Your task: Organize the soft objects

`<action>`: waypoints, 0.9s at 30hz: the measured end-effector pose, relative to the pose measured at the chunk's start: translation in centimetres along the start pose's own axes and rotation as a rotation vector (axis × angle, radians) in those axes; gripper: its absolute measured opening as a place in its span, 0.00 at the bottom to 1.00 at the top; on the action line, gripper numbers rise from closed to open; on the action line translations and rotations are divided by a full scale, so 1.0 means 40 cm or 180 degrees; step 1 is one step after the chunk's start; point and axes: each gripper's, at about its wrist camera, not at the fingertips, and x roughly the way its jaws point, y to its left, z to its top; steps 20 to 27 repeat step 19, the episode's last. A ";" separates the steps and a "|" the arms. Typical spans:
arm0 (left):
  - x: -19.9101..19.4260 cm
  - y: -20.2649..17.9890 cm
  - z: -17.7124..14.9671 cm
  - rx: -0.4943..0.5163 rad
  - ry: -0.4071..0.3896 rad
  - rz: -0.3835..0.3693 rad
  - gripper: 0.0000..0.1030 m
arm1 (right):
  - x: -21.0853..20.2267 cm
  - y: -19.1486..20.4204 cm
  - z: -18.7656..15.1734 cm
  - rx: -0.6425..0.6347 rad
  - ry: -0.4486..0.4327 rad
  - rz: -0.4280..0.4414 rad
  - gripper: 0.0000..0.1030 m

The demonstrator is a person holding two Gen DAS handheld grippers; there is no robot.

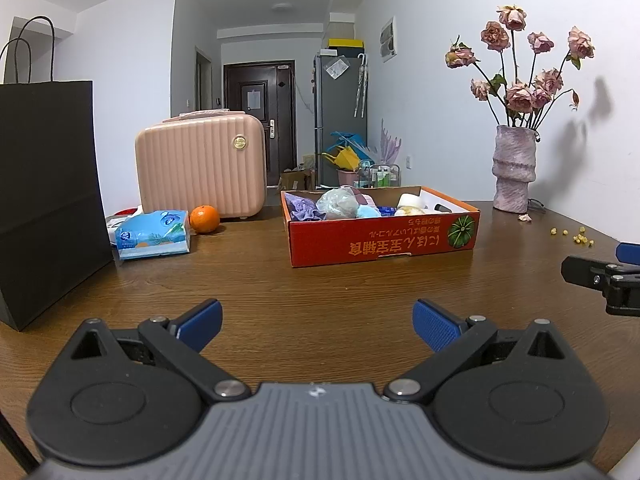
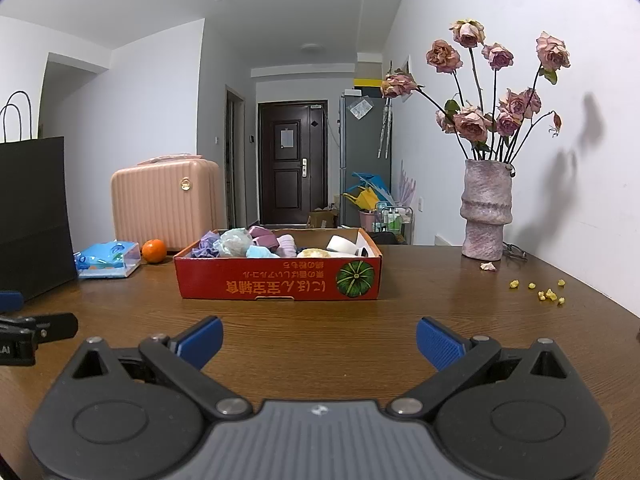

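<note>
With the left gripper (image 1: 317, 326) and right gripper (image 2: 319, 344) both spread and empty, reach toward the red box (image 2: 280, 282) of soft items at twelve o'clock, descending slowly over one piece.

- Box (image 2: 280, 282): red, yellow lettering, green striped pumpkin print.
- Suitcase (image 1: 200, 168): pale pink, ribbed.
- Bag (image 1: 44, 200): black.
- Tissue pack (image 1: 154, 234): blue.
- Orange (image 1: 204, 219): orange.
- Vase (image 2: 486, 210): mottled pink-grey.
- Table (image 2: 400, 328): brown woodgrain.
</note>
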 end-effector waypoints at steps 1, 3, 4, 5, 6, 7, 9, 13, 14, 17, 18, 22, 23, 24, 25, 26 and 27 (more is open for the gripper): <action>-0.001 0.000 0.001 -0.0003 0.0000 0.0001 1.00 | 0.000 0.000 0.000 0.0000 -0.0001 0.0000 1.00; -0.002 0.000 0.002 -0.0004 -0.0001 0.0001 1.00 | 0.000 0.000 0.000 0.0000 -0.0001 0.0000 1.00; -0.002 -0.001 0.001 -0.0004 0.0000 0.0001 1.00 | 0.000 0.000 0.000 0.0001 -0.0001 0.0000 1.00; -0.002 0.000 0.001 -0.0003 0.0001 0.0003 1.00 | -0.001 0.001 0.000 -0.0001 -0.0001 0.0001 1.00; -0.002 0.000 0.001 -0.0003 -0.0001 0.0003 1.00 | 0.000 0.000 0.000 0.0000 0.0000 -0.0001 1.00; -0.002 0.000 0.001 -0.0003 -0.0002 0.0003 1.00 | 0.000 0.000 -0.001 0.0001 0.0000 0.0000 1.00; -0.002 0.000 0.000 -0.0001 -0.0001 0.0000 1.00 | 0.000 0.001 -0.001 0.0000 0.0001 -0.0001 1.00; -0.002 0.000 0.001 0.0002 -0.0002 -0.0016 1.00 | 0.000 0.001 0.000 -0.0002 0.0004 0.0000 1.00; -0.002 -0.001 0.001 0.0004 -0.0005 -0.0018 1.00 | 0.001 0.001 0.000 -0.0002 0.0006 0.0002 1.00; -0.002 -0.002 -0.001 0.0001 -0.0011 -0.0013 1.00 | 0.000 0.004 -0.002 -0.0006 0.0008 0.0003 1.00; -0.002 -0.001 -0.002 0.0001 -0.0011 -0.0016 1.00 | 0.000 0.004 -0.002 -0.0006 0.0007 0.0004 1.00; -0.003 -0.001 -0.002 0.0003 -0.0011 -0.0015 1.00 | 0.001 0.004 -0.002 -0.0006 0.0007 0.0004 1.00; -0.003 -0.001 -0.002 0.0003 -0.0011 -0.0015 1.00 | 0.001 0.004 -0.002 -0.0006 0.0007 0.0004 1.00; -0.003 -0.001 -0.002 0.0003 -0.0011 -0.0015 1.00 | 0.001 0.004 -0.002 -0.0006 0.0007 0.0004 1.00; -0.003 -0.001 -0.002 0.0003 -0.0011 -0.0015 1.00 | 0.001 0.004 -0.002 -0.0006 0.0007 0.0004 1.00; -0.003 -0.001 -0.002 0.0003 -0.0011 -0.0015 1.00 | 0.001 0.004 -0.002 -0.0006 0.0007 0.0004 1.00; -0.003 -0.001 -0.002 0.0003 -0.0011 -0.0015 1.00 | 0.001 0.004 -0.002 -0.0006 0.0007 0.0004 1.00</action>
